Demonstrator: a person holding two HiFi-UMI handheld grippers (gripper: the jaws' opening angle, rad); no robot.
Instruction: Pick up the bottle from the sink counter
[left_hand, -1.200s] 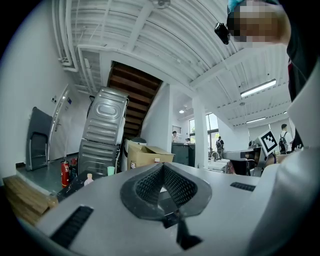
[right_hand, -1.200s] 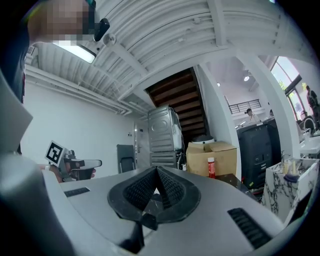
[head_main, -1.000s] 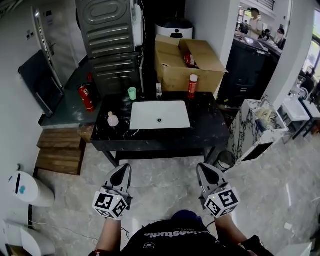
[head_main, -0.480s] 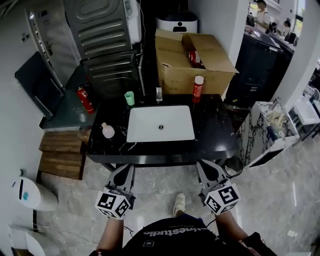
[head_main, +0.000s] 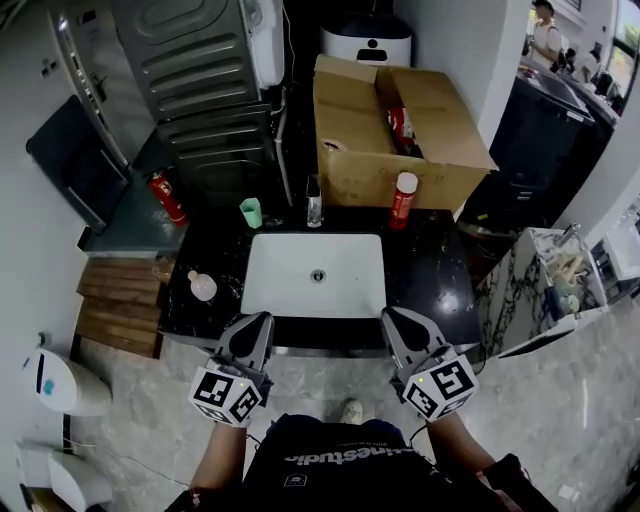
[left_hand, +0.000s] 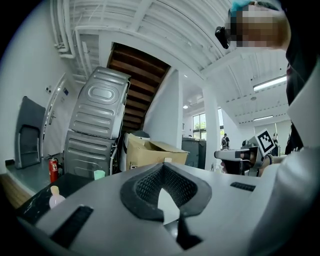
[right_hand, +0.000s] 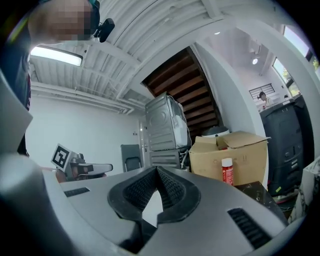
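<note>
A red bottle (head_main: 403, 200) with a white cap stands upright at the back right of the black sink counter (head_main: 440, 285), in front of a cardboard box; the right gripper view shows this red bottle (right_hand: 227, 171) too. A small pink bottle (head_main: 202, 286) stands on the counter's left part, the same pink bottle (left_hand: 55, 196) low at the left of the left gripper view. My left gripper (head_main: 258, 326) and right gripper (head_main: 392, 320) hover side by side at the counter's front edge, both shut and empty. The left gripper (left_hand: 162, 168) and right gripper (right_hand: 156, 170) show their jaws pressed together.
A white basin (head_main: 314, 275) fills the counter's middle, with a tap (head_main: 314, 203) and a green cup (head_main: 251, 212) behind it. An open cardboard box (head_main: 400, 130) and grey metal appliances (head_main: 200, 70) stand behind. A fire extinguisher (head_main: 167, 197) and wooden steps (head_main: 120, 305) lie left, a marbled cabinet (head_main: 540, 285) right.
The person has walked up to the counter, which now fills more of the head view. Both grippers have come from over the floor to the counter's front edge, still shut.
</note>
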